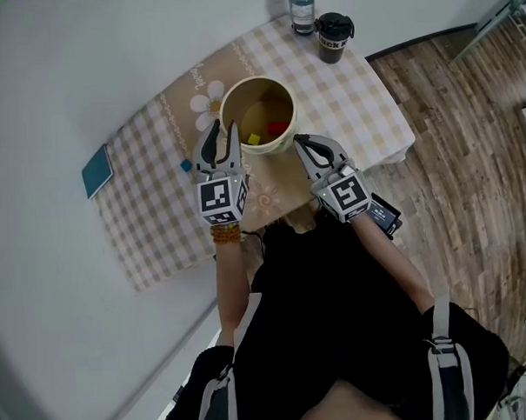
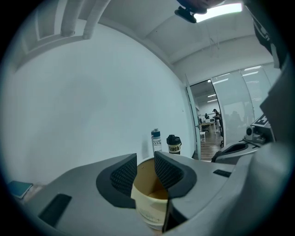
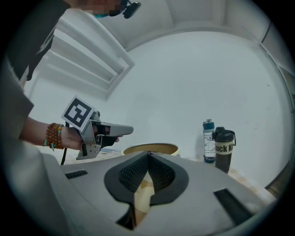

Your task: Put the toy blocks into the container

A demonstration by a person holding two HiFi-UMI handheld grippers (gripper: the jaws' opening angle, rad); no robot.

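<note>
Container [image 1: 245, 101] [image 2: 150, 203] [image 3: 150, 149]: round tub, cream outside, tan inside, open top, smooth wall. It stands on a tan runner with a daisy print, mid tabletop [image 1: 345, 97], which wears a checked beige-and-white cloth.

Inside on the floor of the tub: yellow block [image 1: 254, 139] and red block [image 1: 278, 127], both small, hard-edged and near each other.

A small teal piece [image 1: 185, 165], block-like, lies on the cloth just left of the tub.

Left hand-held gripper [image 1: 220, 133] [image 2: 145, 161]: ribbed dark pads, jaws narrowly apart, at the tub's left rim. The tub's wall and interior show through the gap. Contact with the rim cannot be told.

Right hand-held gripper [image 1: 302, 142] [image 3: 148, 156]: jaws closed tip to tip, nothing between, just beside the tub's near-right wall.

The tub's mouth is uncovered from above. Bare cloth lies to either side.

Far edge: clear bottle [image 1: 302, 7] [image 2: 156, 139] [image 3: 209, 140] and black lidded tumbler [image 1: 334, 36] [image 2: 174, 144] [image 3: 223, 147], side by side and well apart from the tub. Teal flat card [image 1: 97, 171] sits at the left edge of the cloth. A white wall runs behind, and wood floor [image 1: 467, 109] lies off the right edge.
</note>
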